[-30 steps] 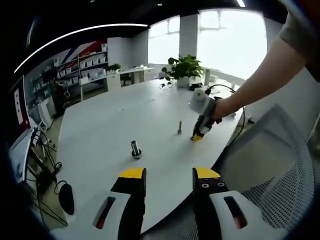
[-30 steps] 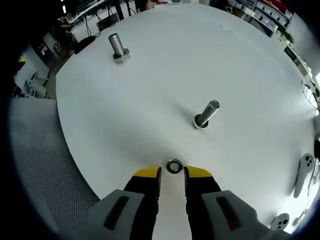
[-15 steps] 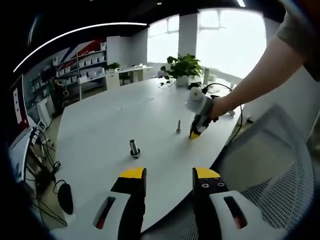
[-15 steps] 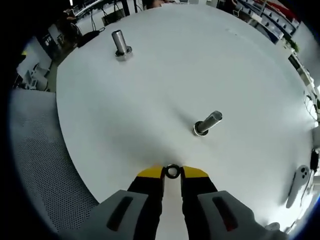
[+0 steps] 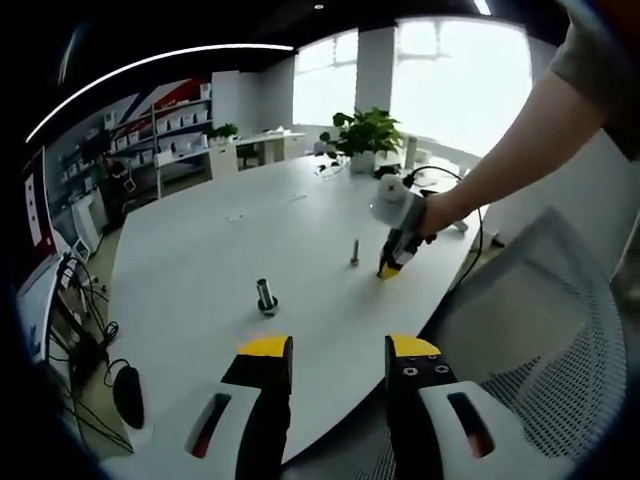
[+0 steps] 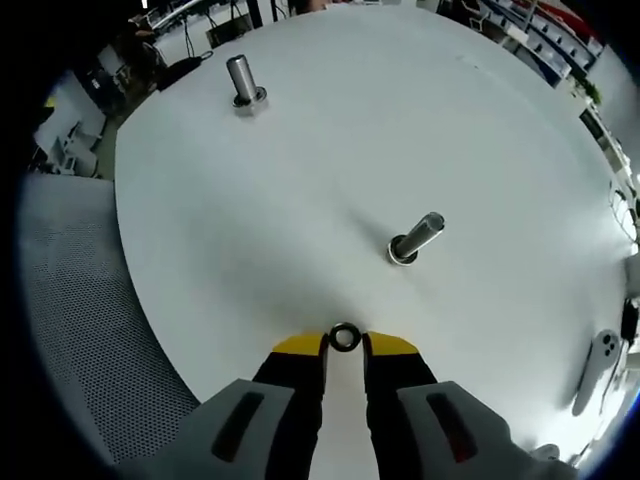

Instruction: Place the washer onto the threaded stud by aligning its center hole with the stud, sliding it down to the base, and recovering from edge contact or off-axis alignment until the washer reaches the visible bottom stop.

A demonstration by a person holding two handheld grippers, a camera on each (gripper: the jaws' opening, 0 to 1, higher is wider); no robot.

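A small metal washer [image 6: 344,338] sits pinched between the yellow tips of my right gripper [image 6: 344,344], just above the white table [image 6: 300,180]. The threaded stud [image 6: 416,238] stands on the table a short way beyond and to the right of the washer. In the left gripper view, my left gripper [image 5: 327,352] is open and holds nothing, hanging back near the table's edge. From there I see the right gripper [image 5: 391,262], held by a person's hand, next to the thin stud [image 5: 354,251].
A second, thicker stud with a nut base [image 6: 242,82] stands farther off on the table, also seen as a short post [image 5: 265,296] in the left gripper view. A mesh chair [image 5: 540,330] is at the table's edge. White controllers [image 6: 598,358] lie at the right.
My right gripper has shut on the washer, which lay free just ahead of its open tips a second ago. The left gripper has barely moved.
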